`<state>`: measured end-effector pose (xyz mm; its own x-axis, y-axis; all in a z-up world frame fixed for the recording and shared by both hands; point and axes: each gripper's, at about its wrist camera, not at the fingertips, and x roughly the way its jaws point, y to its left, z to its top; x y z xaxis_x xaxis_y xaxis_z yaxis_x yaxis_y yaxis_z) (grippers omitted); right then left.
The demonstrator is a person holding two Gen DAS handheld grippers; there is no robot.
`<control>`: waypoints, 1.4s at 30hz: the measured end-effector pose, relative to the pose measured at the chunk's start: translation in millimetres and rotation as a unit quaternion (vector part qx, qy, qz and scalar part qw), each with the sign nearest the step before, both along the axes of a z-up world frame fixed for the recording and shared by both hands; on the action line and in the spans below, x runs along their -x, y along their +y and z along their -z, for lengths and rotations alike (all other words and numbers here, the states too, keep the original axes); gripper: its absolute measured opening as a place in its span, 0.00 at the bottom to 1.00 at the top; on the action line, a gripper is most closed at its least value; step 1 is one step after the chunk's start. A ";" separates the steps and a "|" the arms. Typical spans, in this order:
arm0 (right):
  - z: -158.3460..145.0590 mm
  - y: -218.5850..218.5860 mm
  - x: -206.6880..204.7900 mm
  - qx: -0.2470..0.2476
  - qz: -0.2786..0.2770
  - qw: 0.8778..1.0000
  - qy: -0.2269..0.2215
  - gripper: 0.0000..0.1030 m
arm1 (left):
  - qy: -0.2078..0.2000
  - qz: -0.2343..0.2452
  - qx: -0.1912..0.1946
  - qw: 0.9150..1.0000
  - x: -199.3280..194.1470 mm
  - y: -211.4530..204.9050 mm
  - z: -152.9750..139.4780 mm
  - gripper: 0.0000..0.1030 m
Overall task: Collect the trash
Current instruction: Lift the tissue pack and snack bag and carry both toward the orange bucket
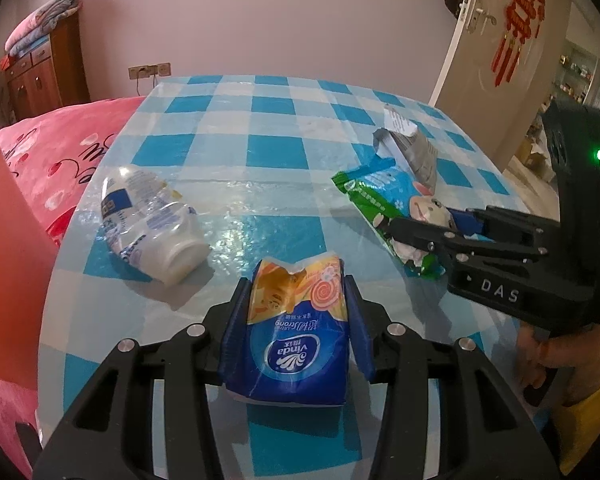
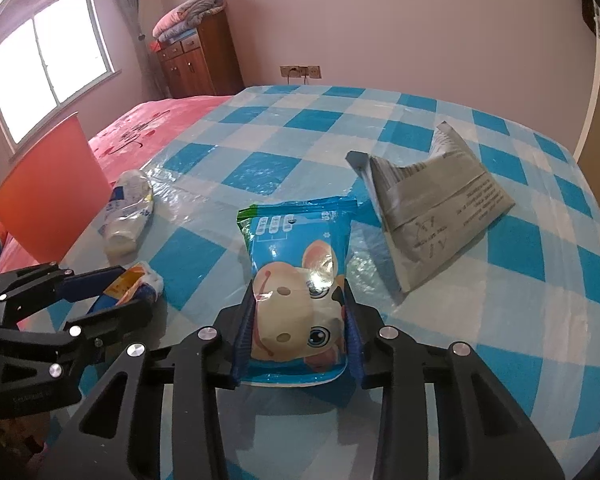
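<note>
My left gripper (image 1: 296, 292) is shut on a blue and orange tissue pack (image 1: 292, 344), its blue pads pressing both sides just above the checked tablecloth (image 1: 228, 128). In the right wrist view this gripper (image 2: 130, 284) shows at the lower left with the tissue pack (image 2: 134, 282) in it. My right gripper (image 2: 298, 304) is shut on a blue wipes packet with a cartoon cow (image 2: 296, 264); from the left wrist view it (image 1: 410, 236) comes in from the right over the same packet (image 1: 384, 196). A crushed clear plastic bottle (image 1: 148, 216) lies on its side at the left, also the bottle (image 2: 128, 212).
A crumpled grey mailer bag (image 2: 432, 208) lies right of the wipes packet, the bag (image 1: 412, 148). An orange bin (image 2: 48, 188) stands off the table's left edge beside a pink bed (image 2: 148, 124). A person's hand (image 1: 556, 364) holds the right gripper's handle.
</note>
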<state>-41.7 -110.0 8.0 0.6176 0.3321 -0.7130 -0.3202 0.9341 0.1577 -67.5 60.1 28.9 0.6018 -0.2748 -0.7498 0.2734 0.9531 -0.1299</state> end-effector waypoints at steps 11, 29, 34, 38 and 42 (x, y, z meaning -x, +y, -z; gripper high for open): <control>-18.6 10.7 15.8 -0.007 -0.001 1.000 -0.010 0.37 | -0.025 -0.010 0.025 0.999 11.2 21.8 -17.2 0.45; -57.3 39.2 29.4 -0.033 -0.015 0.999 -0.012 0.37 | -0.074 -0.050 0.051 0.995 21.6 75.6 -63.6 0.45; -67.7 46.0 30.0 -0.051 -0.020 0.998 -0.007 0.37 | -0.089 -0.062 0.052 0.993 24.9 89.7 -78.4 0.45; -73.4 49.4 30.7 -0.048 -0.020 0.999 -0.011 0.37 | -0.097 -0.069 0.059 0.991 28.9 101.2 -86.4 0.45; -55.7 50.3 26.9 -0.034 -0.011 0.999 0.006 0.37 | -0.096 -0.071 0.062 0.991 32.3 106.6 -85.4 0.45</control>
<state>-68.6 -59.7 63.7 0.6010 0.3923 -0.6964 -0.3374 0.9144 0.2239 -99.8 166.7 114.3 0.7701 -0.2589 -0.5830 0.1680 0.9640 -0.2062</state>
